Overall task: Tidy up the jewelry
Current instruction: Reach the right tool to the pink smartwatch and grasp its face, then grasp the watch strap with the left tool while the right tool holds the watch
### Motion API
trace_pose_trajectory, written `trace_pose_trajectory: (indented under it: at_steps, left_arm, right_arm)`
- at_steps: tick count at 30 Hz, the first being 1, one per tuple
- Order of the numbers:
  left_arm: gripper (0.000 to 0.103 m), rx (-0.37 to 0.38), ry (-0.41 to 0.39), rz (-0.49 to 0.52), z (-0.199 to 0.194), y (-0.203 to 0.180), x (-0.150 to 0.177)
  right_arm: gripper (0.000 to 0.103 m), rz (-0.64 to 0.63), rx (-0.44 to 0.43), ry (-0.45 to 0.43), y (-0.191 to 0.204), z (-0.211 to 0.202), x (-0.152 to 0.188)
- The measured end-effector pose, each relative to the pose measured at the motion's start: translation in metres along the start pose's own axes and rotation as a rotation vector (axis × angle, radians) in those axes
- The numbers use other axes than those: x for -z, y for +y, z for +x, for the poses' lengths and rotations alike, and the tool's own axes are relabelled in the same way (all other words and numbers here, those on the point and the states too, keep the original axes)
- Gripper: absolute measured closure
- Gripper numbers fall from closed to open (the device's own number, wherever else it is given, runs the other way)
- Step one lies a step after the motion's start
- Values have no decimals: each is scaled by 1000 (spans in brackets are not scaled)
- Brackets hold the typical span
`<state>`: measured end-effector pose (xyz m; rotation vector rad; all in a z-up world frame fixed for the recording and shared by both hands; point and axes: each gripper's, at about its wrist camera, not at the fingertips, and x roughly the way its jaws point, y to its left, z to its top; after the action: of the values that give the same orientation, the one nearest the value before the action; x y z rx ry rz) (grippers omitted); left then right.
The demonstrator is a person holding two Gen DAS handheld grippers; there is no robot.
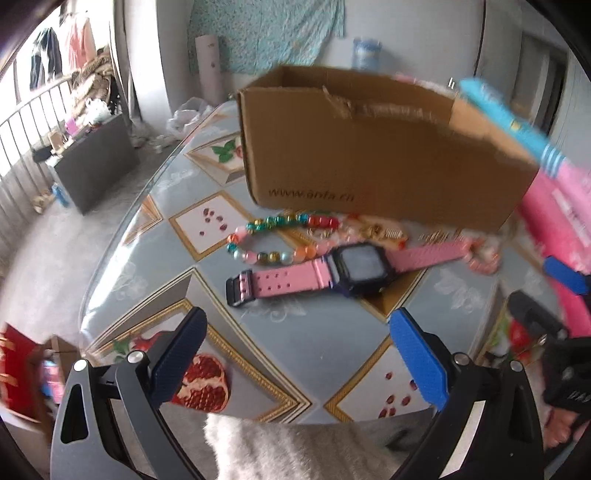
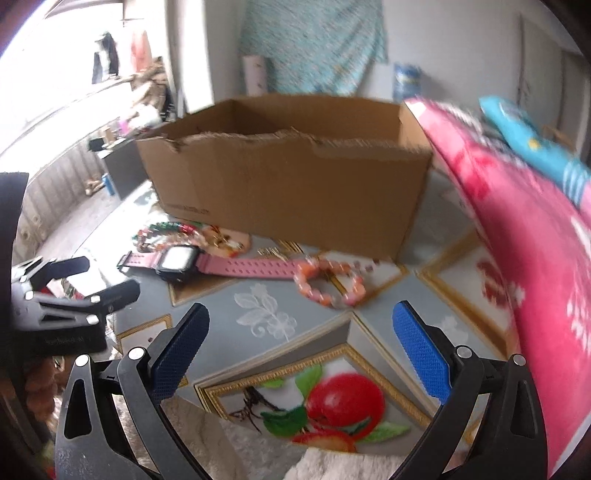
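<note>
While both hover above table (image 1: 155, 236), left gripper (image 1: 295, 354), right gripper (image 2: 301, 350) fingers wide apart, empty.

A home: hanging clothes (image 1: 55, 51), patterned table (image 1: 288, 332), cloth-draped wall (image 1: 266, 33).

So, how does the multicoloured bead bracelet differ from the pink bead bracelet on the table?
The multicoloured bead bracelet mixes teal, gold, red, orange and pearl-like beads; the pink bead bracelet is salmon-pink and orange throughout. The multicoloured one lies beside the buckle end of the pink watch; the pink one lies at the strap's other end. The multicoloured one forms a long oval, the pink one a rounder loop. Both lie flat in front of the cardboard box, and neither is held.
</note>
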<state>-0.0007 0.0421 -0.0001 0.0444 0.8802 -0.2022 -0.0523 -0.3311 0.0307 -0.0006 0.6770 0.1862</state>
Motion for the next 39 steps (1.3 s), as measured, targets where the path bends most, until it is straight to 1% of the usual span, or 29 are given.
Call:
trace_pose_trajectory:
  at_steps: [2,4,5,7,9,10,13,16,18,20,21,25,26,30,32,33,37,38,39]
  left_arm:
    - [6,48,-26,-32,-4,9,-2]
    - [6,89,-35,-67,-7,17,-6]
    - [6,98,-33,-79,-8,20,-7]
    - [6,115,-28,-98,-7,26,-9]
    - [6,118,-34,-125,-7,31,-10]
    - [6,109,-35,-135,-6,33,-11]
    - [6,76,-56,-137,-6,37,-10]
    - [6,67,-42,-97,-4,37,-8]
    - [6,40,-30,-45,-3,35,-4]
    - [6,23,-21,3,-3,33,0]
    - [6,14,-20,25,-3,31,2]
    - [6,-16,-10,155,-3,17,11]
    - [6,-19,-9,205,-3,10,15]
    - [8,-38,-23,371,-4,-14,25]
    - [13,-45,-40,445,-6,-25,30]
    - [14,-51,-49,471,-6,-29,31]
    - [30,-103,-65,572,-4,-44,37]
    - [35,-116,-62,598,-2,-48,38]
    - [38,-121,-57,613,0,-50,39]
  right_arm:
    - [8,-66,-40,-44,10,-1,-3]
    - [10,-137,-138,-70,22,4,-9]
    - [15,-161,-177,-68,27,8,-12]
    - [19,-209,-264,-51,39,21,-21]
    - [30,-230,-355,-5,48,39,-31]
    - [32,-236,-383,14,51,47,-35]
    - [45,-279,-432,63,62,70,-49]
    - [48,-339,-476,122,73,89,-56]
    - [49,-371,-487,168,77,99,-56]
    - [50,-400,-484,197,80,105,-56]
    - [51,-400,-498,205,79,104,-55]
    - [52,-382,-562,254,76,110,-58]
    - [52,-373,-581,269,70,113,-59]
    - [52,-292,-681,356,60,116,-61]
    - [52,-242,-733,413,55,120,-64]
    - [52,-223,-750,433,52,121,-64]
    - [52,-149,-833,517,46,126,-63]
    - [52,-143,-846,528,49,123,-63]
    - [52,-144,-856,536,52,120,-62]
